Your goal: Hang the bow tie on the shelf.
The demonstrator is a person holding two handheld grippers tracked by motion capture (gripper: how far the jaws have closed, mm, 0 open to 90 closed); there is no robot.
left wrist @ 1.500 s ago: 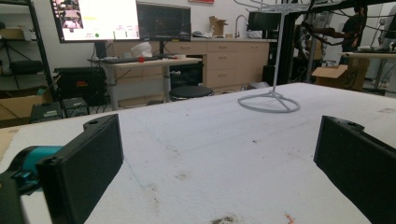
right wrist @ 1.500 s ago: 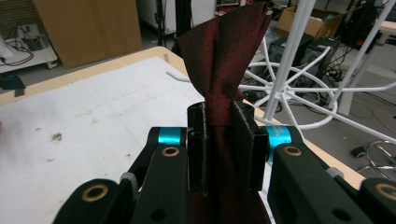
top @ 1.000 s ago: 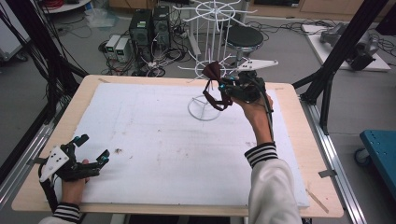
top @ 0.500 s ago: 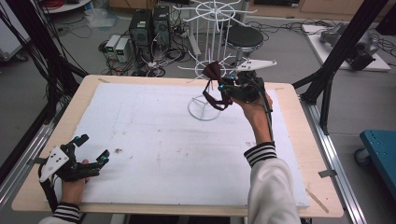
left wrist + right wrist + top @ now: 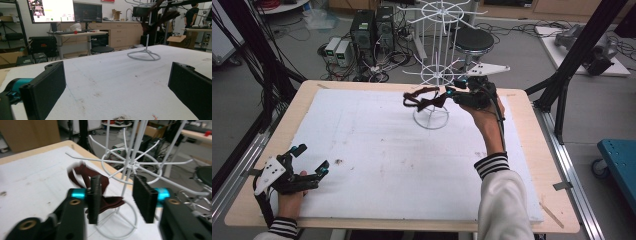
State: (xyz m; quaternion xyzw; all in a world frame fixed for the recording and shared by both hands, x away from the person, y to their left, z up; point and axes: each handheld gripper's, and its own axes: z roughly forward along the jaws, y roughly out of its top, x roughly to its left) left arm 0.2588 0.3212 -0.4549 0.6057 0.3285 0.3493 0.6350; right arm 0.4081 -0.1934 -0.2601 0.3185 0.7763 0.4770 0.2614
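While raised, right gripper (image 5: 443, 96) jaws opening, dark strap (image 5: 422, 99) alongside

The wire rack (image 5: 439, 60) stands at the table's (image 5: 532, 165) far edge, a strap (image 5: 422, 98) hanging beside it.

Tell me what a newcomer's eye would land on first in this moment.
Probably the white wire rack standing at the table's far edge, with a dark red strap hanging at one of its arms. The right gripper is raised beside it; its jaws have just been opening, the strap draped against one jaw. The left gripper rests open at the near left corner.
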